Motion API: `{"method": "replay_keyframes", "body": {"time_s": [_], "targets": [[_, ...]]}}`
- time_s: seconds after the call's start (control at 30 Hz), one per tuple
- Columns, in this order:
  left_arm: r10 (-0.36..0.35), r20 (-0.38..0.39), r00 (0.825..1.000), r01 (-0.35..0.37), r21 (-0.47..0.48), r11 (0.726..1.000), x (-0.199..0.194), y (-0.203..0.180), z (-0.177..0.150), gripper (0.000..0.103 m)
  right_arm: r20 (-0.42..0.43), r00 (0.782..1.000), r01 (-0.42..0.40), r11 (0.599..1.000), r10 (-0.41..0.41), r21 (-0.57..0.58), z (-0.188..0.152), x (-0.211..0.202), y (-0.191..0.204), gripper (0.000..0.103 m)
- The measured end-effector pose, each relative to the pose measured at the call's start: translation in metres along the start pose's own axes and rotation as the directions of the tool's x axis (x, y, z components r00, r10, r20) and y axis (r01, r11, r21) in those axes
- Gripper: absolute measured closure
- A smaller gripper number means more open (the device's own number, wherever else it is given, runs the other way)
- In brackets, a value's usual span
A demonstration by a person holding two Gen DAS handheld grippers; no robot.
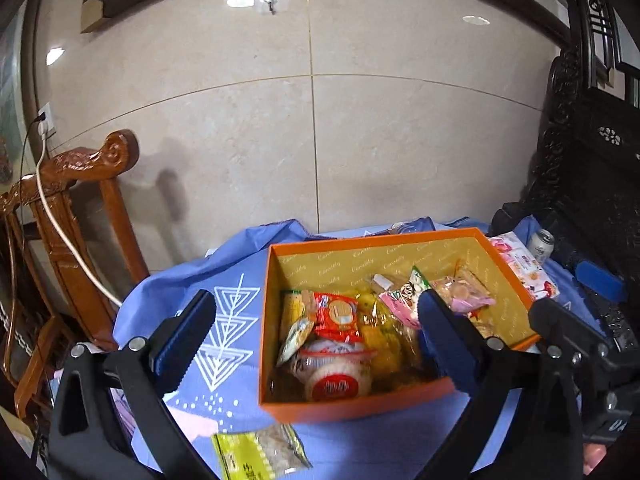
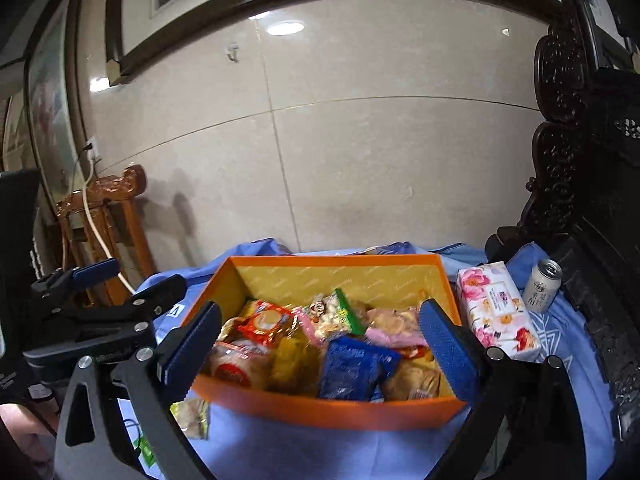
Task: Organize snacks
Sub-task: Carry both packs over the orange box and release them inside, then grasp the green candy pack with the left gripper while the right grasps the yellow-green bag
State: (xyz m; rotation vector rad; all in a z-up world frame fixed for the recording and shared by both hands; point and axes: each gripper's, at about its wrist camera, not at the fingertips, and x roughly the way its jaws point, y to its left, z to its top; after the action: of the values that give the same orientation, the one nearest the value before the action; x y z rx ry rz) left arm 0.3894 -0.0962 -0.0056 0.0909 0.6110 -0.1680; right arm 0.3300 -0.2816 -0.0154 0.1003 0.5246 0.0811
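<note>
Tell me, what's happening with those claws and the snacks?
Left gripper open, empty. Right gripper open, empty. Orange box nearly full; green snack packet outside it. Nothing blocking.

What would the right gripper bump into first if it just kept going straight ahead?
Probably the snacks piled in the orange box: the open right gripper points at a blue packet on top. Depth is hard to judge.

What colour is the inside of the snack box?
Yellow-gold with faint repeated lettering; the box is orange outside. The left wrist view shows it best.

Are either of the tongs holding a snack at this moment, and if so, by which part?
Nothing is held. Both the left tongs and right tongs are open and empty above the orange box.
</note>
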Motion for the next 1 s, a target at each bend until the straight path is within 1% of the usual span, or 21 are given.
{"method": "replay_keyframes", "body": {"time_s": [0.13, 0.23, 0.3, 0.4, 0.47, 0.57, 0.63, 0.7, 0.83, 1.0], "targets": [[0.009, 0.009, 1.000, -0.009, 0.001, 1.000, -0.026, 0.006, -0.012, 0.004, 0.004, 1.000, -0.030, 0.999, 0.030, -0.010, -0.010, -0.022, 0.010, 0.003], [0.002, 0.036, 0.999, -0.002, -0.013, 1.000, -0.052, 0.022, -0.034, 0.004, 0.015, 0.998, -0.063, 0.998, 0.063, -0.005, -0.025, -0.046, 0.014, 0.003], [0.007, 0.038, 0.999, -0.006, -0.014, 1.000, -0.061, 0.033, -0.052, 0.004, 0.033, 0.996, -0.079, 0.996, 0.080, -0.032, -0.042, -0.063, 0.019, 0.003], [0.036, 0.003, 0.999, -0.036, -0.015, 0.999, -0.063, 0.055, -0.084, 0.004, 0.044, 0.996, -0.080, 0.995, 0.083, -0.062, -0.066, -0.077, 0.024, 0.003], [0.063, -0.039, 0.997, -0.064, -0.035, 0.997, -0.060, 0.073, -0.108, 0.004, 0.025, 0.995, -0.100, 0.992, 0.102, -0.071, -0.085, -0.080, 0.027, 0.003], [0.074, -0.105, 0.992, -0.084, -0.093, 0.992, -0.054, 0.098, -0.142, 0.004, -0.046, 0.991, -0.128, 0.990, 0.125, -0.064, -0.114, -0.075, 0.030, 0.003], [0.069, -0.140, 0.988, -0.086, -0.120, 0.989, -0.047, 0.107, -0.160, 0.004, -0.091, 0.986, -0.142, 0.989, 0.137, -0.044, -0.129, -0.069, 0.031, 0.004], [0.048, -0.160, 0.986, -0.067, -0.120, 0.990, -0.041, 0.109, -0.174, 0.004, -0.125, 0.980, -0.157, 0.987, 0.153, -0.022, -0.140, -0.065, 0.032, 0.003], [0.051, -0.172, 0.984, -0.059, -0.043, 0.997, -0.031, 0.095, -0.197, 0.004, -0.159, 0.972, -0.175, 0.985, 0.171, -0.009, -0.151, -0.057, 0.037, 0.003], [0.028, -0.204, 0.979, -0.023, 0.027, 0.999, -0.010, 0.076, -0.223, 0.004, -0.192, 0.966, -0.182, 0.983, 0.174, -0.026, -0.157, -0.048, 0.045, 0.004]]}}
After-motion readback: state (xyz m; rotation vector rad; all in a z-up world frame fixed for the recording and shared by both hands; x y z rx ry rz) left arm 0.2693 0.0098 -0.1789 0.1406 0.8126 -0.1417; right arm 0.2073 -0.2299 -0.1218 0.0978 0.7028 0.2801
